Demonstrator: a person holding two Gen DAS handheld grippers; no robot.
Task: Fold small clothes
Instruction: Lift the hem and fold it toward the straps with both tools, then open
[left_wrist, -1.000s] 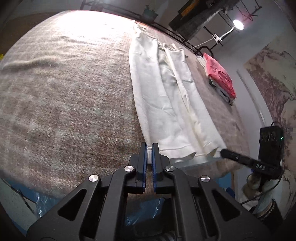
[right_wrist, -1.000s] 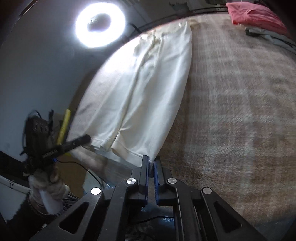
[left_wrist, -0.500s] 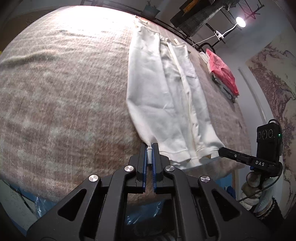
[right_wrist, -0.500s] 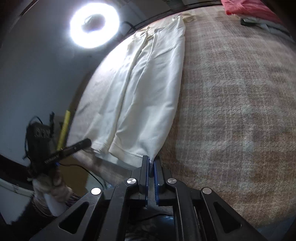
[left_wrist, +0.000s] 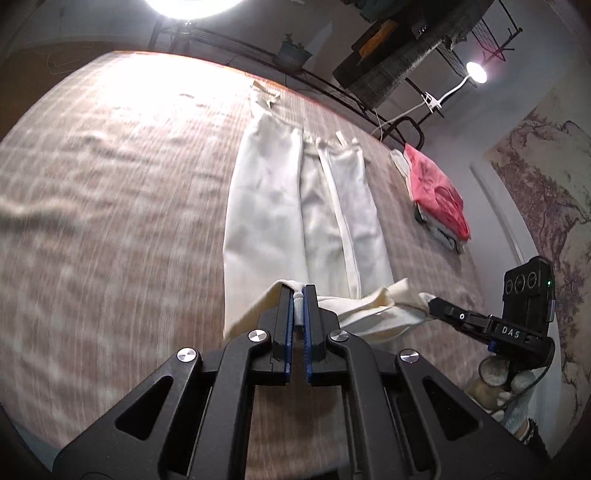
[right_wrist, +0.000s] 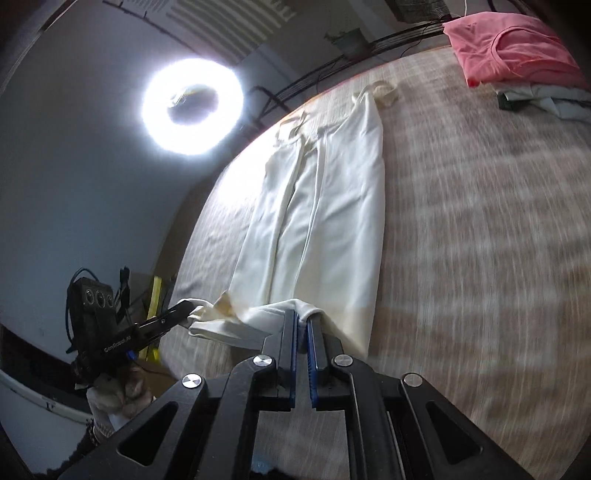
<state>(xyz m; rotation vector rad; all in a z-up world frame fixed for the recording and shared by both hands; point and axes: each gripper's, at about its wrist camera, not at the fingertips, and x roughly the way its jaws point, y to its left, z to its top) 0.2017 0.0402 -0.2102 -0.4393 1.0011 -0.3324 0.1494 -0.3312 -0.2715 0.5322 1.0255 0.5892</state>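
In the left wrist view, the hem of the cream trousers (left_wrist: 306, 221), laid lengthwise on the brown blanket (left_wrist: 110, 206), is pinched by the clenched left gripper (left_wrist: 298, 295) and lifted off the cloth. In the right wrist view, the other hem corner of the trousers is clamped in the right gripper (right_wrist: 301, 317), with the pink garment (right_wrist: 513, 48) folded at the far edge.

L gripper (left_wrist: 299, 295): jaws clamped tight on the hem of the white trousers (left_wrist: 266, 206), pointing steeply down, hem corner lifted off the surface. R gripper (right_wrist: 302, 318): jaws also pinched shut on the hem's other corner, tilted down. Both sit at the trousers' near end, side by side, each held in a gloved hand (left_wrist: 495, 384).
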